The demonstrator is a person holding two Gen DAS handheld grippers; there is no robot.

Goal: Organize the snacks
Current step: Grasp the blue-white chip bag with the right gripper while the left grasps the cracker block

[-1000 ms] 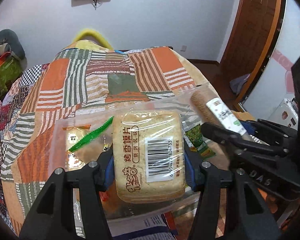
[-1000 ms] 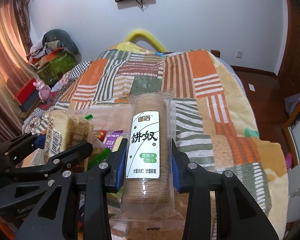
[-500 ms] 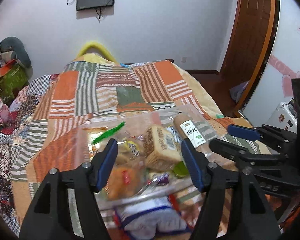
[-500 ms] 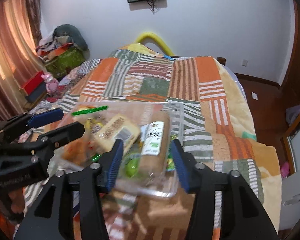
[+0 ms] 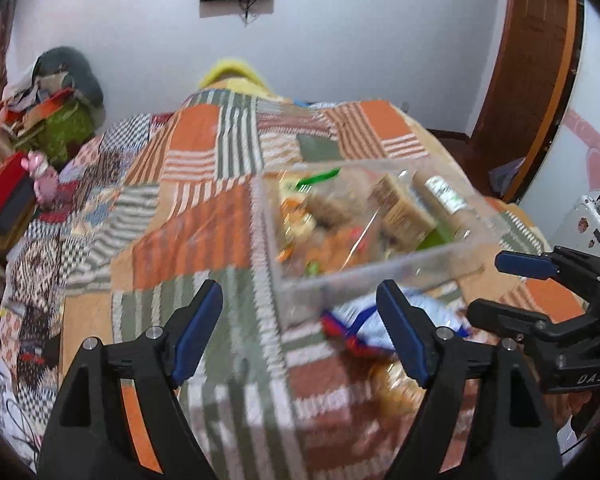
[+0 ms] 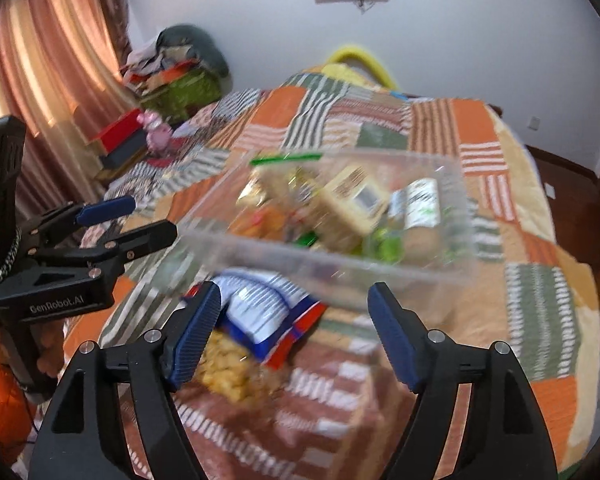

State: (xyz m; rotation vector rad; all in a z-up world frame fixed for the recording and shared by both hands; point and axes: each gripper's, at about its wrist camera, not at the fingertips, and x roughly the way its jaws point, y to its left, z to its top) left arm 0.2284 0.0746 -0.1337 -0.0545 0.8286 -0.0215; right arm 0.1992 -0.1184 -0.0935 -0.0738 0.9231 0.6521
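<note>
Your left gripper (image 5: 300, 320) has its blue fingers (image 5: 198, 324) spread wide, and they hold nothing. Your right gripper (image 6: 294, 330) is wide too, and empty. Both hang low in their pictures, just above the patchwork orange and green striped bed cover (image 5: 204, 236).

Between and under the right fingers lies a blue and white snack bag (image 6: 260, 316) next to a clear bag of yellow puffs (image 6: 228, 372). I think these are left out because they go in next.

Higher up, in the middle of each picture, sits the clear plastic box (image 6: 332, 268). It is packed with snacks, like a tan cracker pack (image 6: 352, 204).
</note>
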